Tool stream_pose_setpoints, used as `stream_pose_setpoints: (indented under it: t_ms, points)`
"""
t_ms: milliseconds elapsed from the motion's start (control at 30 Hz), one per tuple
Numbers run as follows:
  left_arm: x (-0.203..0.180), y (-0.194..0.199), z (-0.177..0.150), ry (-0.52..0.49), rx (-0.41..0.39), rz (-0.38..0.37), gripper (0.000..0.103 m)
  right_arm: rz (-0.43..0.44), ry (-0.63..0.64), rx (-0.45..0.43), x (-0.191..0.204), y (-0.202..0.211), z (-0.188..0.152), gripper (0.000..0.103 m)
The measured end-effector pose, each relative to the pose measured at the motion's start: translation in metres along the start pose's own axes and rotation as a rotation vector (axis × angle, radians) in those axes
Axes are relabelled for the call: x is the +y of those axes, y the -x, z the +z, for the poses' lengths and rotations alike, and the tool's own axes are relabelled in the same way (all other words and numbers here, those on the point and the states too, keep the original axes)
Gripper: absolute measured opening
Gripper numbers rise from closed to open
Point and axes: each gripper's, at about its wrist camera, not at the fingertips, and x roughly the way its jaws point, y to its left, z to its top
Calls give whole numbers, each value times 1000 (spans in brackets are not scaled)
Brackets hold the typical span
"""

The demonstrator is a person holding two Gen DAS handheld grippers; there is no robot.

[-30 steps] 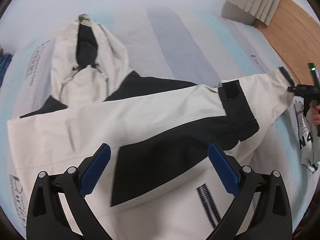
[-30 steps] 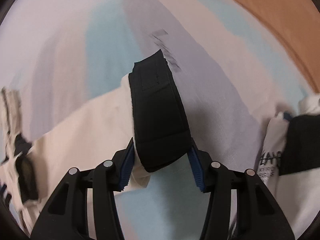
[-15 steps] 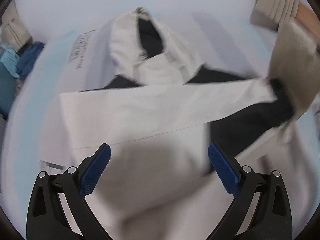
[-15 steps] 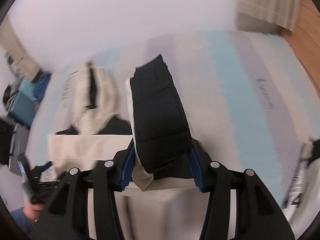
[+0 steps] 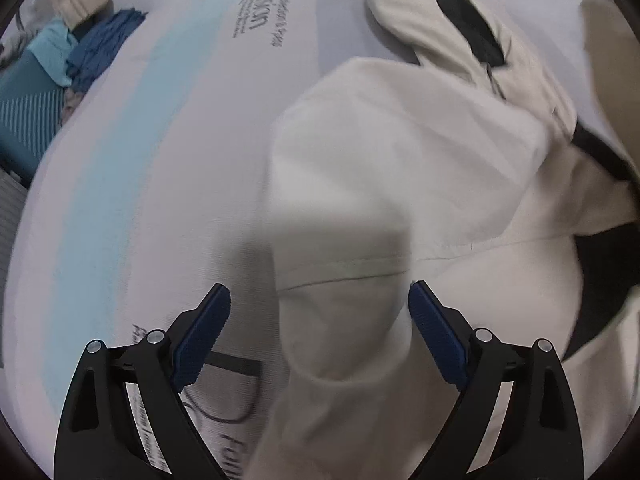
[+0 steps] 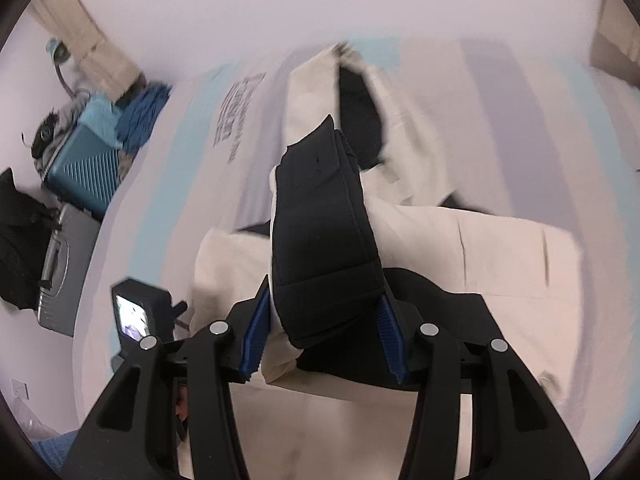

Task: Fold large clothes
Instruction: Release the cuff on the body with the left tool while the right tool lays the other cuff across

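A cream and black jacket (image 5: 400,140) lies spread on the bed, its hood (image 5: 460,32) at the far end. In the left wrist view my left gripper (image 5: 318,292) hovers over the jacket's left edge. Its jaws are closing, cream cloth lies between them, and the blue pads (image 5: 200,336) stand apart from it. In the right wrist view my right gripper (image 6: 324,296) is shut on the black sleeve cuff (image 6: 324,220), held up above the jacket body (image 6: 500,260). The sleeve trails under it. The left tool's small screen (image 6: 130,314) shows at lower left.
The bed cover (image 5: 140,140) is white with pale blue stripes and printed lettering. Past its left edge stand a teal suitcase (image 6: 84,168) with blue cloth (image 5: 100,40) on it, and a grey case (image 6: 60,264). Beige curtains (image 6: 92,44) hang behind.
My right gripper has carried the cuff from the right side across the jacket toward its left. My left gripper has swung left to the jacket's edge, and its jaws have narrowed a little.
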Motion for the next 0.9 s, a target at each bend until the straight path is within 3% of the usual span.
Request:
stream_pose_setpoints:
  t_ms: [133, 400, 533, 700, 767, 833, 900]
  points:
    - [34, 37, -1, 6, -60, -83, 92, -4, -7, 28, 41, -28, -13, 46]
    - [122, 78, -30, 66, -88, -48, 95, -25, 77, 72, 141, -86, -33, 46]
    - [151, 78, -42, 78, -78, -13, 95, -79, 91, 100, 151, -120, -44, 46]
    - [155, 74, -59, 108, -51, -23, 95, -104, 130, 135, 148, -147, -60, 46]
    - [150, 73, -61, 97, -51, -22, 95, -109, 156, 145, 147, -156, -66, 52]
    - [143, 72, -64, 84, -52, -23, 95, -86, 206, 190, 146, -169, -73, 74]
    - [135, 73, -62, 78, -45, -39, 95, -17, 207, 192, 138, -163, -76, 88]
